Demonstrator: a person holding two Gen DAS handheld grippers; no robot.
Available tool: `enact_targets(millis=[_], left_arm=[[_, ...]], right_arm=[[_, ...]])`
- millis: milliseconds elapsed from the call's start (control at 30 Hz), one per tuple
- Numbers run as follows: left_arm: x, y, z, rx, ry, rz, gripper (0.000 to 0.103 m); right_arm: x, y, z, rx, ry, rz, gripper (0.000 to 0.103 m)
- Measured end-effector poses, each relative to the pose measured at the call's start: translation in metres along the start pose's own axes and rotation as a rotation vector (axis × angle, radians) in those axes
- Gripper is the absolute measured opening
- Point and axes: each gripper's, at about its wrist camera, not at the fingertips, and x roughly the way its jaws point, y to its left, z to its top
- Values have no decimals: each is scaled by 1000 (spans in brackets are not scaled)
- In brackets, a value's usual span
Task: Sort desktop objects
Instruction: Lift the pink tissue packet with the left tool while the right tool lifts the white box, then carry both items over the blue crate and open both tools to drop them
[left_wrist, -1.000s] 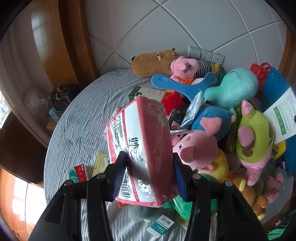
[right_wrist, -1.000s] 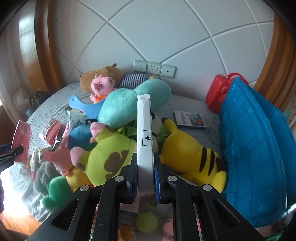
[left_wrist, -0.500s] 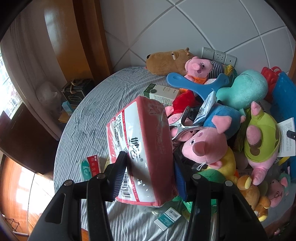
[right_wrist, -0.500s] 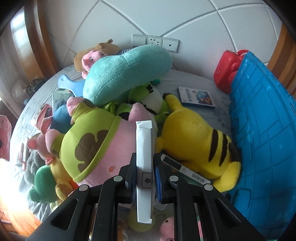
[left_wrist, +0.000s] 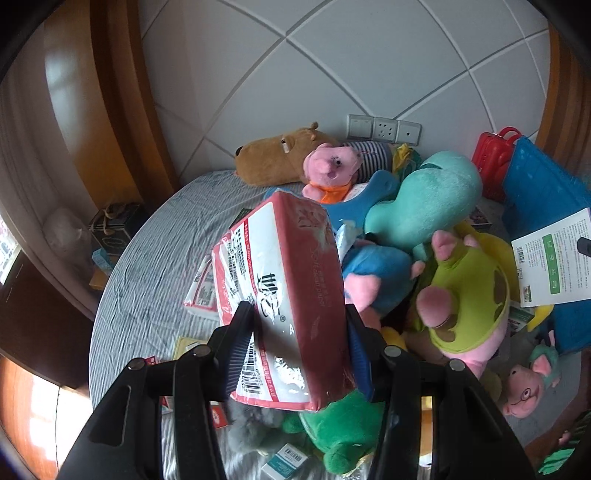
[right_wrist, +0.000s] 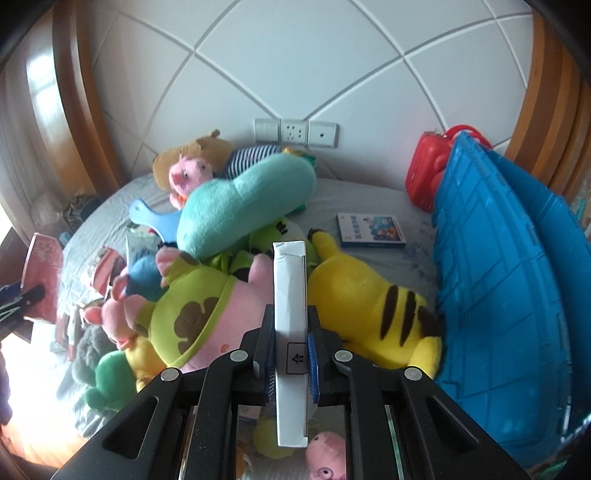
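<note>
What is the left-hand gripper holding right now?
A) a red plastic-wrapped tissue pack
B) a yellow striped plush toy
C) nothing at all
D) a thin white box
A: in the left wrist view, the left gripper is clamped on both sides of the red tissue pack, held above the toy pile; the thin white box is in the right gripper.
</note>
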Motion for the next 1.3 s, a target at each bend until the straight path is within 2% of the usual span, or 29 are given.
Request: enact_targets(millis=[333,633,767,900,1100,1300], left_arm=[[-33,-121,51,113,-114,-147,48],[-72,-246,92,231,-191,-279,48],[-88,-307,112,298,-216,-375,48],[-107,-374,129,379,-245,-458,48],[-132,-473,136,531,-261,-544,48],[-143,-546,138,618,-222,-632,48]], right_arm=[[-94,-61,19,35,-165,-20,13],[-158,-147,15,112,-269,-103,13],[-181,-188,7,147,-304,-156,13],[-192,-225,-4,183,-314,-198,13],[-197,-274,-20,240,-303,-244,13],[-195,-317,-33,299,-266,-274,13]])
